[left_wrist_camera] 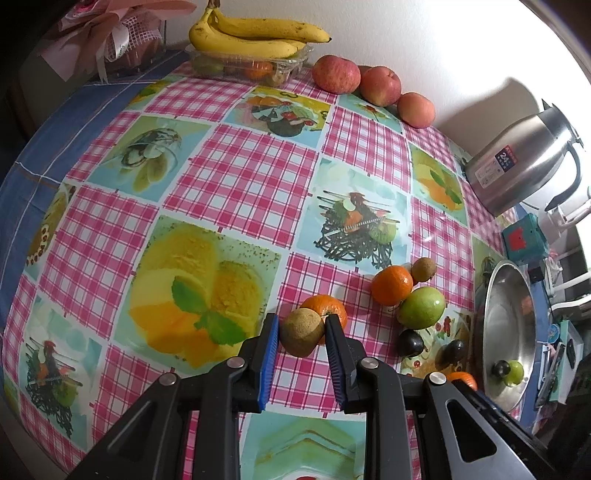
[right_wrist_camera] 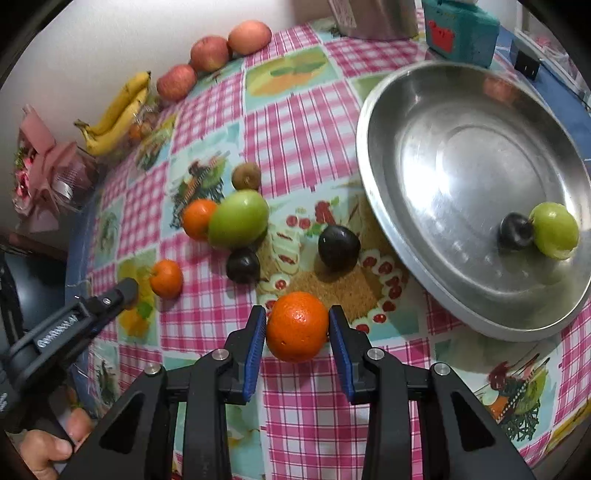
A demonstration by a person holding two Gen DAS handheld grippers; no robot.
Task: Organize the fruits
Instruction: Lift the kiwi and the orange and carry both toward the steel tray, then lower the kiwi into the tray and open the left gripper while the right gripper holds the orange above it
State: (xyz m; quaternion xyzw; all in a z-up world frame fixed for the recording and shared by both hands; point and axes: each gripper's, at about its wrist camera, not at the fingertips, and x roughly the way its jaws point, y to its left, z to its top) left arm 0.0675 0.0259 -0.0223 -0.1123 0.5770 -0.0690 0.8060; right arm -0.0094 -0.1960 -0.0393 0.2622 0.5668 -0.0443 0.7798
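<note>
the left gripper [left_wrist_camera: 301, 325] was closed on a kiwi [left_wrist_camera: 301, 332] – the right gripper [right_wrist_camera: 297, 321] held an orange [right_wrist_camera: 297, 326] between its jaws, beside the steel bowl [right_wrist_camera: 373, 177]

Pink-checked tablecloth [left_wrist_camera: 236, 177], yellow bananas [left_wrist_camera: 255, 35], orange tangerine [right_wrist_camera: 297, 326], seemingly dark purple plum [right_wrist_camera: 339, 246].

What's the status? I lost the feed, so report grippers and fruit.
Left gripper shut on kiwi. Right gripper closed around orange. Metal bowl holds plum, green fruit. Path clear.
</note>
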